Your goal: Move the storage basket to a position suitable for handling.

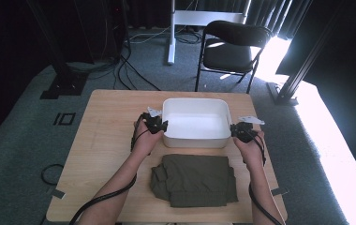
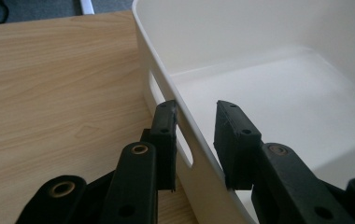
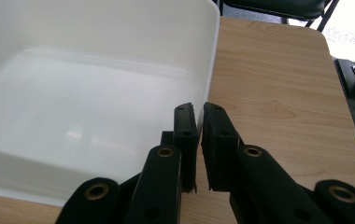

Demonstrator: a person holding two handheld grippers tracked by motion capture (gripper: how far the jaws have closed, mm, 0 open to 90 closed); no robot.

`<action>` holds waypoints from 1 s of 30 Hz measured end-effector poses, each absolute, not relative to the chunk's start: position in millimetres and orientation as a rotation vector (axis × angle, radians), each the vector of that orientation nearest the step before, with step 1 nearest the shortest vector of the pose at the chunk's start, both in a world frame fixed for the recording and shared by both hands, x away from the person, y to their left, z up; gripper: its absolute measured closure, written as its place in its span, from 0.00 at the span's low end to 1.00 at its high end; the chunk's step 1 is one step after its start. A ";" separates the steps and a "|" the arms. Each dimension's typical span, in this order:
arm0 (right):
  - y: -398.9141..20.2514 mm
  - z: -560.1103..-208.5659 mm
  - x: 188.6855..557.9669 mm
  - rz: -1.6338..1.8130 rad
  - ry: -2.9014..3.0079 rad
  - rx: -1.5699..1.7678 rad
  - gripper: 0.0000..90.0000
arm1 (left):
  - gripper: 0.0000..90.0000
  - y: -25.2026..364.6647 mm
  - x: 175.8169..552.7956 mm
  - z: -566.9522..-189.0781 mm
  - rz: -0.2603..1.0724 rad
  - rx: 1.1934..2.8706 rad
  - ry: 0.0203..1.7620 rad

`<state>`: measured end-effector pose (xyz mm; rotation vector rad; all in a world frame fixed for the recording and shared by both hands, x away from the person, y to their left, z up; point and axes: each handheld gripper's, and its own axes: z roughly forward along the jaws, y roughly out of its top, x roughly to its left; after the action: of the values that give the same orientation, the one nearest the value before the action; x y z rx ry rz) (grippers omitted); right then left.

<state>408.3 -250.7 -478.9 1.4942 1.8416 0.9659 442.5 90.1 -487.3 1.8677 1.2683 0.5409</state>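
Nearest the high view's camera lies one folded olive-green garment (image 1: 195, 180), flat on the bench (image 1: 106, 136) between the person's two forearms and close to the near edge. Just beyond it stands one white plastic tub (image 1: 196, 139), with rounded corners, roughly centred on the bench and well clear of both side edges. Bare wood is open to the left and right of the tub and behind it up to the far edge. One black folding chair (image 1: 230, 47) stands on the carpet past the bench.

Two grippers are in hand, one at each short end of the tub. On the left gripper (image 2: 194, 135) the jaws straddle the tub's left wall at its handle slot (image 2: 185, 149), one jaw outside and one inside; they stand slightly apart, and the inner pad looks just off the wall, so a firm clamp cannot be told. On the right gripper (image 3: 199, 140) the jaws are nearly together around the tub's thin right wall, gripping its rim.
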 end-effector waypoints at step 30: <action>-234.8 -457.2 381.7 1.275 1.929 1.328 0.19 | 0.21 100.8 395.1 -461.7 0.397 1.918 1.030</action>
<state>381.7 -234.8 -457.2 1.3285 1.9289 1.2753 395.1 100.8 -461.7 1.9176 1.0304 0.3972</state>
